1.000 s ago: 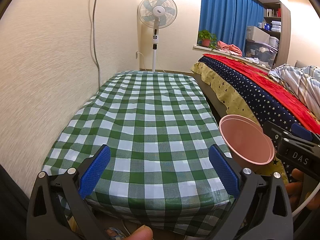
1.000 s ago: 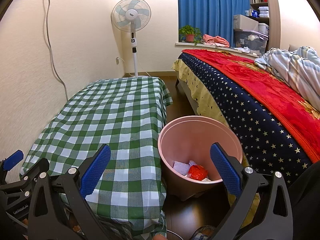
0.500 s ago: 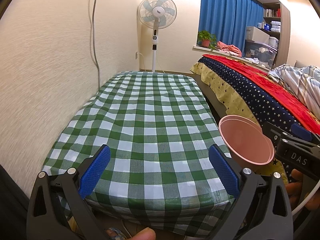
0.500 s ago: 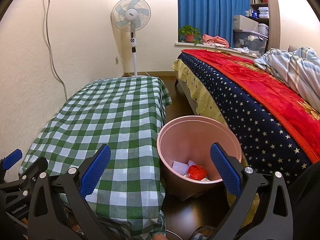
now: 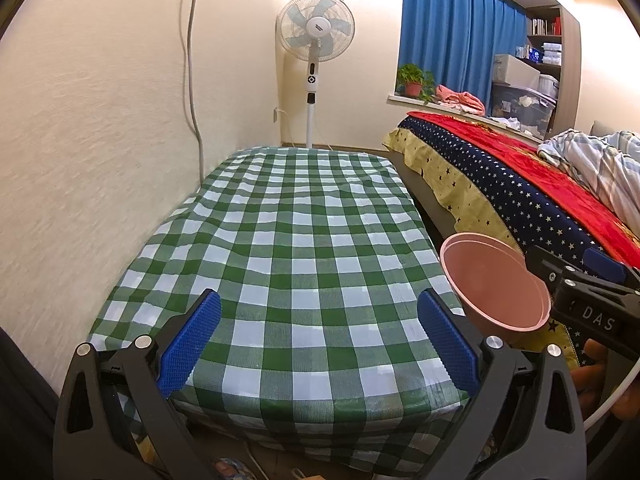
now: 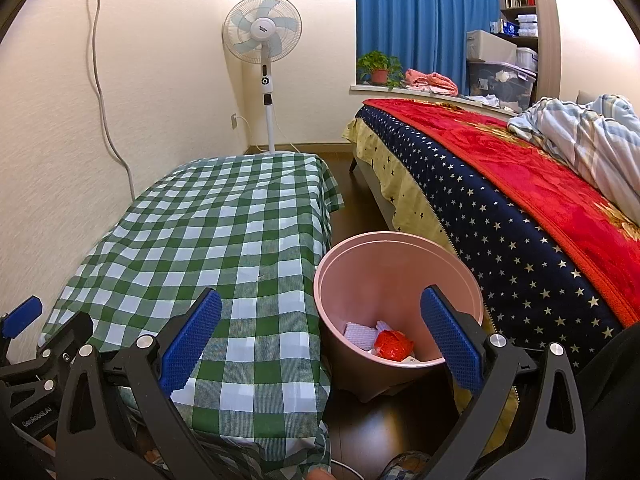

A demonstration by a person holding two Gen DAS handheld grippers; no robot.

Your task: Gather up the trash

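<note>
Scene unchanged since earlier: pink bin [image 6: 396, 300] beside checkered table [image 6: 224, 240].

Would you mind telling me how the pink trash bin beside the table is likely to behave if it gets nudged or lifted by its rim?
The pink trash bin looks like thin plastic holding only a red wrapper and a few white scraps, so it is probably light. It already appears tilted and narrows toward its base, so a nudge might tip or slide it. The thin rim may flex.
</note>
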